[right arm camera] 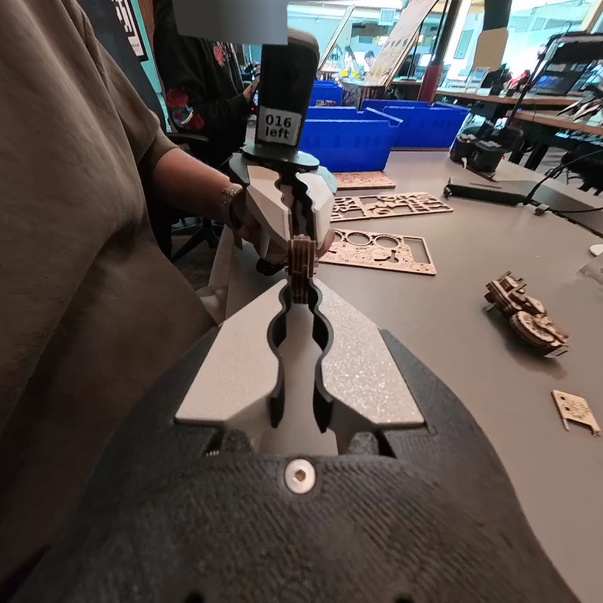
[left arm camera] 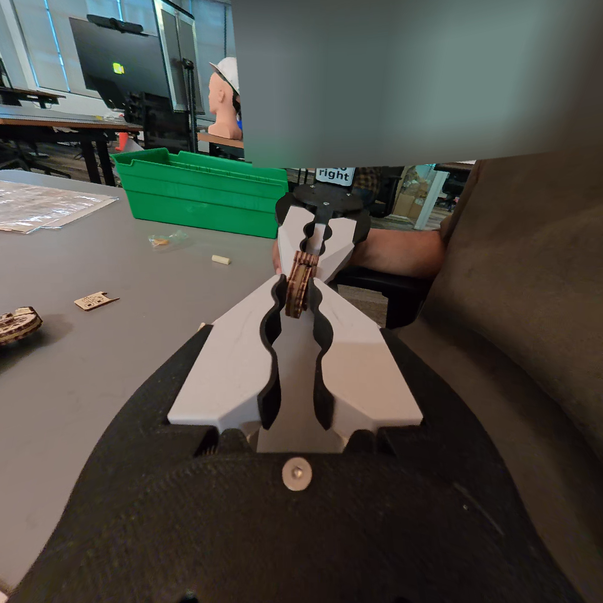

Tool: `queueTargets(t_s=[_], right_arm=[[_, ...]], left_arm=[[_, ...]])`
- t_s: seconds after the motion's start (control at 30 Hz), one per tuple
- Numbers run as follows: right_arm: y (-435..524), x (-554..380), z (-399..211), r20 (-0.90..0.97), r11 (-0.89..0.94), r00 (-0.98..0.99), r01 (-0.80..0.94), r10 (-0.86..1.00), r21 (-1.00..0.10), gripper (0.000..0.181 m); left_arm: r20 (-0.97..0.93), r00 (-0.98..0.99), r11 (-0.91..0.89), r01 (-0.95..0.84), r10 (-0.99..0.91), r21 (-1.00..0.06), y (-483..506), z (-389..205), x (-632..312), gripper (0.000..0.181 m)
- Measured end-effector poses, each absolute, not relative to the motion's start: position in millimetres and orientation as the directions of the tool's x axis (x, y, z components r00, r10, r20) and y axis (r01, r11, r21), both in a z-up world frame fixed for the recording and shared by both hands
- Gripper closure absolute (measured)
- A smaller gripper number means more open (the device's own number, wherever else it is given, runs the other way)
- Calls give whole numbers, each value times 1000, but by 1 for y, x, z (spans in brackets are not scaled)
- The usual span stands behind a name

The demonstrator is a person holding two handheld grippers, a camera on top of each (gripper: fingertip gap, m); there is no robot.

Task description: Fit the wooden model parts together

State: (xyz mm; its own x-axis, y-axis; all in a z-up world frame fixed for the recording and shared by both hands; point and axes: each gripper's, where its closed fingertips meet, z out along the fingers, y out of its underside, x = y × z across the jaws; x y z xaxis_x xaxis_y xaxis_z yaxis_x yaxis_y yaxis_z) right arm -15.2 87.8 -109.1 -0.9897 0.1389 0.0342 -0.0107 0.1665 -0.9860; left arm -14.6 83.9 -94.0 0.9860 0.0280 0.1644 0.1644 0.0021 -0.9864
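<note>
In the left wrist view my left gripper (left arm camera: 295,284) is shut on a small round layered wooden part (left arm camera: 295,301), held edge-on. My right gripper (left arm camera: 308,253) faces it from the far side, shut on a layered wooden block (left arm camera: 306,262) that touches the top of the round part. In the right wrist view my right gripper (right arm camera: 299,288) is shut on the layered wooden block (right arm camera: 300,264), and the left gripper (right arm camera: 301,236) meets it tip to tip from the far side. The two parts are pressed together in the air by the table's near edge.
A green bin (left arm camera: 202,199), a dowel (left arm camera: 221,259), a flat wooden piece (left arm camera: 94,300) and a part-built model (left arm camera: 18,323) lie on the grey table (left arm camera: 98,359). Blue bins (right arm camera: 352,143), punched wooden sheets (right arm camera: 381,251) and another model section (right arm camera: 525,313) lie to the right. A person's torso (right arm camera: 65,228) is close. My left and right fingertips are right by each other. The part-built model (left arm camera: 18,323) is about 20 cm from both grippers' fingertips. It is also in sight in the right wrist view (right arm camera: 533,330).
</note>
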Motion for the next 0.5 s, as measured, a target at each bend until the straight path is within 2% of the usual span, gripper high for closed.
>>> queueTargets(t_s=[0.5], right_arm=[[91, -15, -97, 52, 112, -988, -36, 147, -993, 175]], left_arm=[[183, 983, 27, 182, 11, -983, 81, -89, -15, 173]])
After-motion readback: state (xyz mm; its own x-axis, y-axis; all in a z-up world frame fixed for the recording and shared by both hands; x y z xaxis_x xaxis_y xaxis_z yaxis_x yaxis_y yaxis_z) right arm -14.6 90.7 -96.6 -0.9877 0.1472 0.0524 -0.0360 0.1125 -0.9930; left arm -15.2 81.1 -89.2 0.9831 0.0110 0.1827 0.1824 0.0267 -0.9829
